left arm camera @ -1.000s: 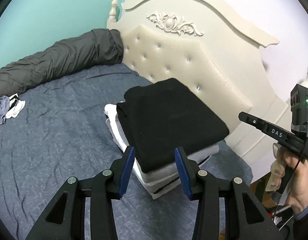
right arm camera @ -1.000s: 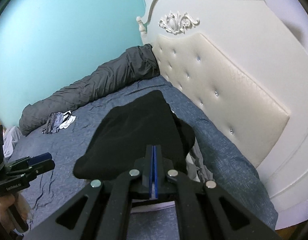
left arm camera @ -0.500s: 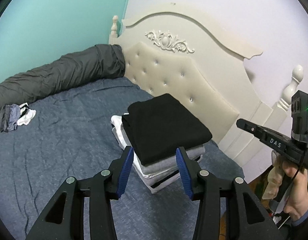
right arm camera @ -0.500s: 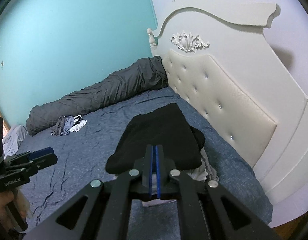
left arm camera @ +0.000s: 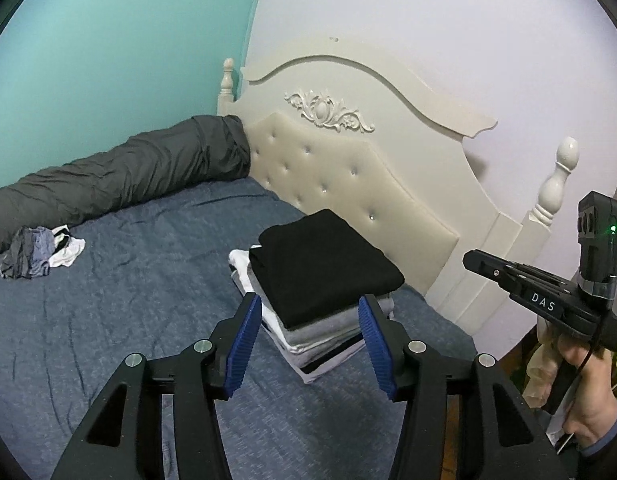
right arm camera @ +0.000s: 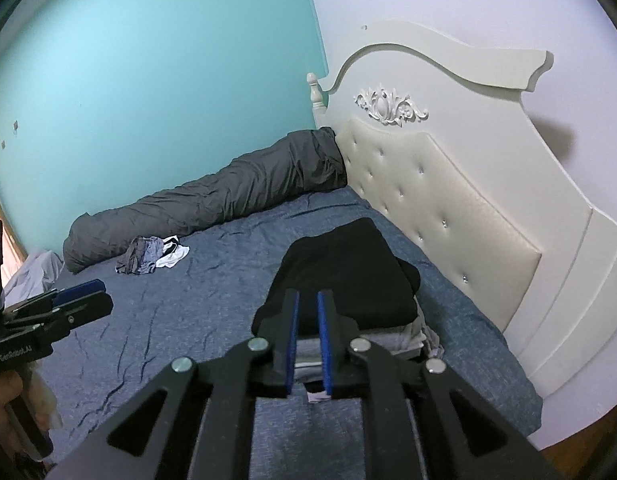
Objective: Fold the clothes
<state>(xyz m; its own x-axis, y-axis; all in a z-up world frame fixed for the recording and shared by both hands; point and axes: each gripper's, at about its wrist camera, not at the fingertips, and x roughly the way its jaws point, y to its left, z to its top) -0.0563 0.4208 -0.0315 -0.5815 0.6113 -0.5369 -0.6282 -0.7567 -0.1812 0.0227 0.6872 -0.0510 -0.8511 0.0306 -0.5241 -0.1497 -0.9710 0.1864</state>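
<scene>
A stack of folded clothes (left arm camera: 328, 336) rests on the blue bed sheet (left arm camera: 108, 320) near the headboard, with a folded black garment (left arm camera: 324, 264) on top. My left gripper (left arm camera: 309, 299) is open and empty, held short of the stack's near edge without touching it. My right gripper (right arm camera: 308, 296) hovers in front of the black garment (right arm camera: 348, 276), its blue pads a narrow gap apart with nothing between them. In the left wrist view the right gripper (left arm camera: 474, 260) is held in a hand at the right. The left gripper (right arm camera: 96, 296) shows at the left of the right wrist view.
A small heap of unfolded grey and white clothes (left arm camera: 32, 254) lies far left on the bed. A long dark grey rolled duvet (left arm camera: 120, 176) runs along the teal wall. The cream tufted headboard (left arm camera: 348, 184) stands just behind the stack. The bed's edge drops off at the lower right.
Both grippers have drawn back and up from the stack, which now looks smaller. The right gripper's pads, pressed together before, now stand slightly apart. The stack has not moved.
</scene>
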